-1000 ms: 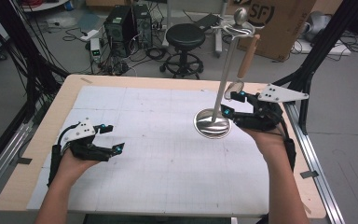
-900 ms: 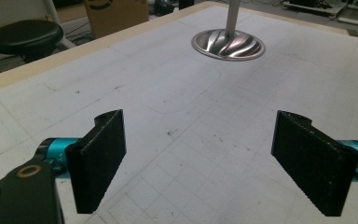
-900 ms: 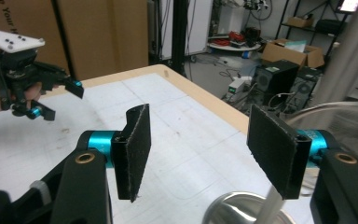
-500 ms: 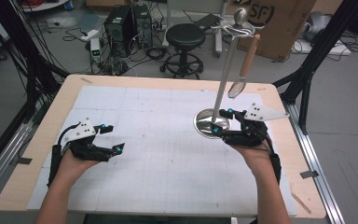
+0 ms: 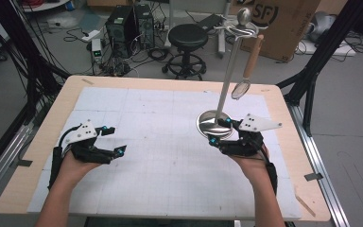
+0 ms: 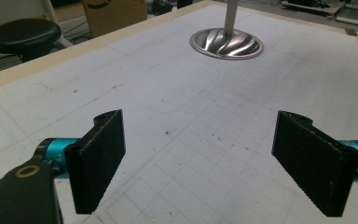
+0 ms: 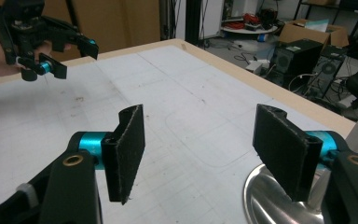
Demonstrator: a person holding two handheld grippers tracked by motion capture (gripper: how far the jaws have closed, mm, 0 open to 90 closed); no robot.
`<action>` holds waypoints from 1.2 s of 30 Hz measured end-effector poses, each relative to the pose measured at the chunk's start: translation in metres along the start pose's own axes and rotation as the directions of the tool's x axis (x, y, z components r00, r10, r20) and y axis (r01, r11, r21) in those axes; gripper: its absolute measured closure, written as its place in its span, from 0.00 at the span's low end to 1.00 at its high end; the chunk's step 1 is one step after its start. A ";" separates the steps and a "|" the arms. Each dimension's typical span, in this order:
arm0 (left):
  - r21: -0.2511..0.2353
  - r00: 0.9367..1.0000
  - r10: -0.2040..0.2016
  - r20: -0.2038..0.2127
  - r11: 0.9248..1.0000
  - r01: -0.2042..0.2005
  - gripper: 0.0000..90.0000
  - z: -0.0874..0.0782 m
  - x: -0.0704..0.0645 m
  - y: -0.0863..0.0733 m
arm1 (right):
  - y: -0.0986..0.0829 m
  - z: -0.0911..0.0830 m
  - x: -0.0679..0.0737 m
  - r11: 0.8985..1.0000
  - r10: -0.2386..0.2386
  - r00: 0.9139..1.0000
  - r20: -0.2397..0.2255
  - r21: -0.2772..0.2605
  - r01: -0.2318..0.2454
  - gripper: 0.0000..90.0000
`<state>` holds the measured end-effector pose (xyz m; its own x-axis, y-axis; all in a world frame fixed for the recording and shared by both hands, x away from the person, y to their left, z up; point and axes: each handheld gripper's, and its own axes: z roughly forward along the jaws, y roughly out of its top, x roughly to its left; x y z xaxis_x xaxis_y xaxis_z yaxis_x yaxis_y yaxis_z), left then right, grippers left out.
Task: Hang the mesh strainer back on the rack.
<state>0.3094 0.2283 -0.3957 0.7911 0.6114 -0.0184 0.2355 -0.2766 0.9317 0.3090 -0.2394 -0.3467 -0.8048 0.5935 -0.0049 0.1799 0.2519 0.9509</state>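
Note:
A metal stand rises at the right of the white table mat (image 5: 160, 142); its round shiny base (image 5: 210, 122) carries a thin pole (image 5: 228, 71). A wooden-handled utensil (image 5: 251, 59) hangs from the stand's top. My right gripper (image 5: 220, 131) is open at the near edge of the base, with nothing between its pads. In the right gripper view the gripper (image 7: 209, 154) has the base (image 7: 279, 200) just under its right jaw. My left gripper (image 5: 115, 139) stands open and empty at the left of the mat. From the left gripper (image 6: 200, 158), the base (image 6: 227, 43) lies far ahead.
Behind the table's far edge stand a black stool (image 5: 189, 38), computer towers (image 5: 127, 23) and a cardboard box (image 5: 288, 23). A black frame leg (image 5: 312, 85) stands off the right edge. The left gripper (image 7: 74, 58) appears far off in the right gripper view.
My right gripper has moved left and nearer to me, from the right of the stand's base to its near edge. The left gripper has not moved.

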 end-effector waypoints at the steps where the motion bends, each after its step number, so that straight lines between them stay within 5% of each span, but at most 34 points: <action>1: 0.003 1.000 0.001 -0.001 1.000 -0.001 0.20 0.000 0.000 0.000 | -0.002 0.001 0.001 1.000 0.001 1.000 -0.001 0.001 -0.001 0.37; 17: 0.016 1.000 0.002 0.008 1.000 -0.002 0.20 0.003 -0.002 -0.001 | -0.032 0.009 0.006 0.999 0.033 0.999 0.005 0.001 -0.033 0.33; 36: 0.017 1.000 -0.003 0.010 1.000 0.002 0.20 0.005 -0.002 -0.003 | -0.043 0.016 0.000 0.995 0.083 0.997 0.012 0.049 -0.083 0.25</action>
<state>0.3096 0.2241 -0.4006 0.7961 0.6047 -0.0245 0.2472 -0.2880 0.9252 0.3101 -0.2374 -0.3923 -0.7803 0.6215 0.0698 0.2739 0.2392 0.9315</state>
